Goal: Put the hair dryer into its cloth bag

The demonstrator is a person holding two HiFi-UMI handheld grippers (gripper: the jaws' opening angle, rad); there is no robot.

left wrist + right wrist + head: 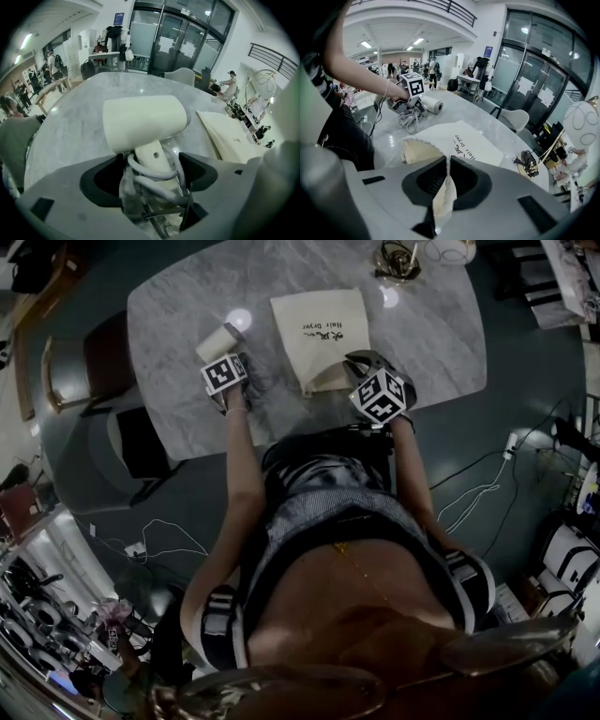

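The cloth bag (465,140) rim is clamped by the right gripper (446,180). The left gripper (153,174) is spread around the hair dryer (143,121) handle, seemingly without contact.

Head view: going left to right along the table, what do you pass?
Hair dryer → bag → right claw, shut on the bag's edge.

The table top (169,324) was polished grey-white stone with marble veining, glossy under lamp glare. The hair dryer (143,122) had a smooth, matt cream plastic shell; its cord (156,173) looked like smooth grey rubber. The cloth bag (459,140) was matt cream woven fabric, rough along its open edge
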